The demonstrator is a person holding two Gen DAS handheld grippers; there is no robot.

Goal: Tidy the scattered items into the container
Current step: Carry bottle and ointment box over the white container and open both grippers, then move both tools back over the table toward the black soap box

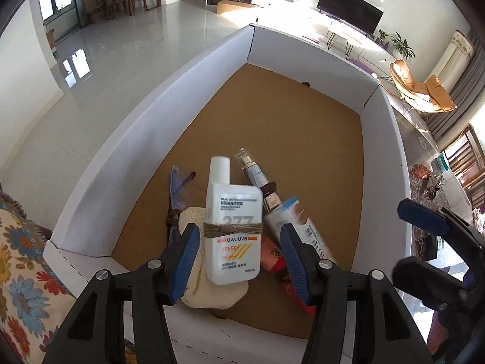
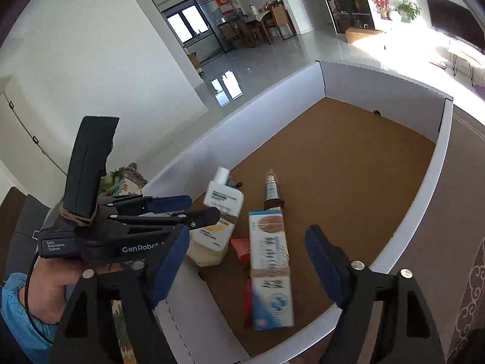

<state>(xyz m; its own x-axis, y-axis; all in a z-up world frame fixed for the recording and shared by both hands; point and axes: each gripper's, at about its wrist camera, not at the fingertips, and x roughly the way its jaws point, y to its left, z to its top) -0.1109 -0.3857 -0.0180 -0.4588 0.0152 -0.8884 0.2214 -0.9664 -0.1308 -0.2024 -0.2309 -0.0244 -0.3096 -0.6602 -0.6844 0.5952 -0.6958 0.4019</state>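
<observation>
1. left tongs (image 1: 239, 253): jaws stand apart at a middling width, one on each side of the sunscreen bottle (image 1: 232, 227), and neither pad seems to press on it. judged: a release just over the pile, the bottle left lying where it lands.
2. sunscreen bottle: white, flat, with cord wound round its waist. it lies label-up across a cream knitted cloth (image 1: 212, 291), cap toward the far wall. the cloth props it, so it sits slightly raised.
3. glasses (image 1: 178, 188): left of the bottle, near the left wall, partly under the cloth's edge.
4. pump bottle (image 2: 272, 189): slim, clear-capped, flat on the brown floor of the container (image 2: 379, 182), just right of the sunscreen.
5. toothpaste box (image 2: 269, 270): long carton, also cord-bound, blurred in the right wrist view. it lies in the near right part, over a red packet (image 2: 241, 247).
6. right tongs (image 2: 245, 268): jaws wide, box between them but touching neither pad. judged: just let go.
7. container: white walls, far half bare. all visible items are inside, clustered at the near end. whether anything is left outside cannot be told.
</observation>
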